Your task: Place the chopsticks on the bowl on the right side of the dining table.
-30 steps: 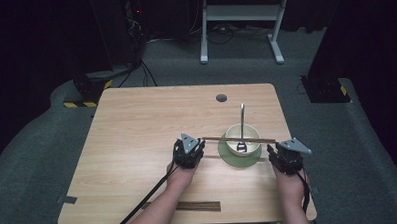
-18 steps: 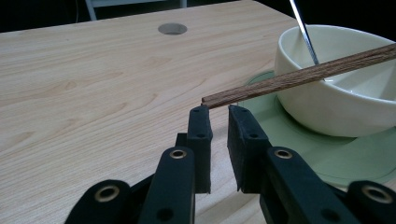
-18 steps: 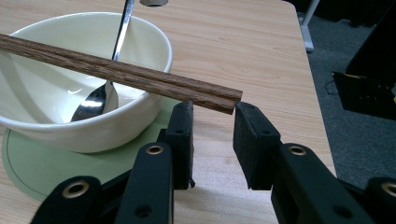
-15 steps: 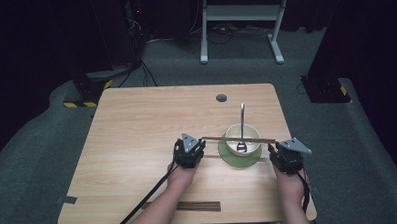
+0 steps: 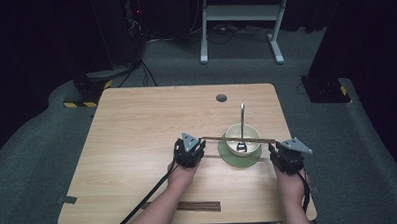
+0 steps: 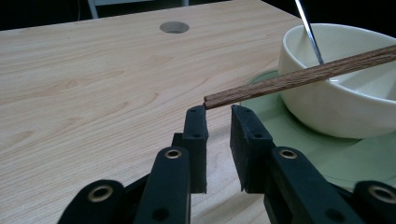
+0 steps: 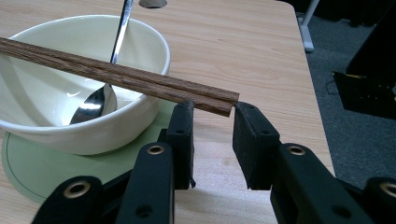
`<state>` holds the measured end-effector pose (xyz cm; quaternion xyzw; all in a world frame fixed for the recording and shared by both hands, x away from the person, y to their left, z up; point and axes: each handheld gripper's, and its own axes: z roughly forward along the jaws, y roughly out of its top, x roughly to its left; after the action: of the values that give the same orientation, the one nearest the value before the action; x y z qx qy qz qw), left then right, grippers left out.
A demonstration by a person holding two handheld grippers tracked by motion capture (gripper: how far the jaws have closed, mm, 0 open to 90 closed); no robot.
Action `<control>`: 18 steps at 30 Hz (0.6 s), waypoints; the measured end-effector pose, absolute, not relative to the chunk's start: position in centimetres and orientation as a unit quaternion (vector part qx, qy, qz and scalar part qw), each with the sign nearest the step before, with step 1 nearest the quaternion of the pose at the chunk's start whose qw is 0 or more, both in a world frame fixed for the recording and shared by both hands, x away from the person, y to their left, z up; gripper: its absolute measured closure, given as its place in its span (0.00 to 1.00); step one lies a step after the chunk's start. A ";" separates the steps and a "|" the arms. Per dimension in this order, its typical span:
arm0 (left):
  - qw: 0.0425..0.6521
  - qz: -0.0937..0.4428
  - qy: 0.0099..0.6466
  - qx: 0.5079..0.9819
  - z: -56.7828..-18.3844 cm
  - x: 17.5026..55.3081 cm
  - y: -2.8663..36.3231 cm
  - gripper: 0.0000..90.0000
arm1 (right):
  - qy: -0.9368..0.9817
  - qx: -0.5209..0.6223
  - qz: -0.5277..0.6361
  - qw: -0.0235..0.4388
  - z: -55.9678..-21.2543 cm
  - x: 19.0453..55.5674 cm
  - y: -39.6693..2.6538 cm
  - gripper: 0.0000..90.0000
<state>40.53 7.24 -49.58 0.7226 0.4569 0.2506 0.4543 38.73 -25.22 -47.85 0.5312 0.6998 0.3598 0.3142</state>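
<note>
The jaws of the left gripper (image 6: 218, 112) stand a little apart, and the near end of the chopsticks (image 6: 299, 77) sits just above their tips, not pressed by the pads. The jaws of the right gripper (image 7: 212, 109) have a similar gap; the other end of the chopsticks (image 7: 116, 74) lies at their tips, and I cannot tell if it touches the left pad — it is not clamped.

The chopsticks (image 5: 237, 139) are a pair of dark wooden sticks, side by side. Their long axis runs across the desk (image 5: 137, 124), from the left gripper (image 5: 190, 151) to the right gripper (image 5: 287, 156), almost level, and they lie over the rim of the white bowl (image 5: 242, 143).

The bowl stands on a round green plate (image 5: 228, 158). A metal spoon (image 5: 242, 125) leans in the bowl, its handle pointing away from the person.

The bowl is in the right half of the desk, nearer to the front edge. To the left the wood is free — much room there. Behind the bowl is a round hole (image 5: 221, 97) in the desk. A dark strip (image 5: 200, 206) lies near the front edge, between the forearms.
</note>
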 end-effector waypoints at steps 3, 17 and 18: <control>0.455 0.250 0.455 0.724 -49.6 40.5 7.2 0.84 | 0.700 0.531 0.360 0.315 -47.8 38.7 -25.2 0.76; 0.454 0.248 0.455 0.725 -49.7 40.6 7.1 0.84 | 0.697 0.535 0.360 0.314 -47.9 38.7 -25.5 0.77; 0.454 0.248 0.455 0.725 -49.7 40.6 7.1 0.84 | 0.696 0.535 0.360 0.315 -47.8 38.7 -25.5 0.77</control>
<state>40.62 7.05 -49.69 0.7251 0.4546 0.2480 0.4540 38.74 -25.46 -47.84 0.5351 0.6964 0.3600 0.3146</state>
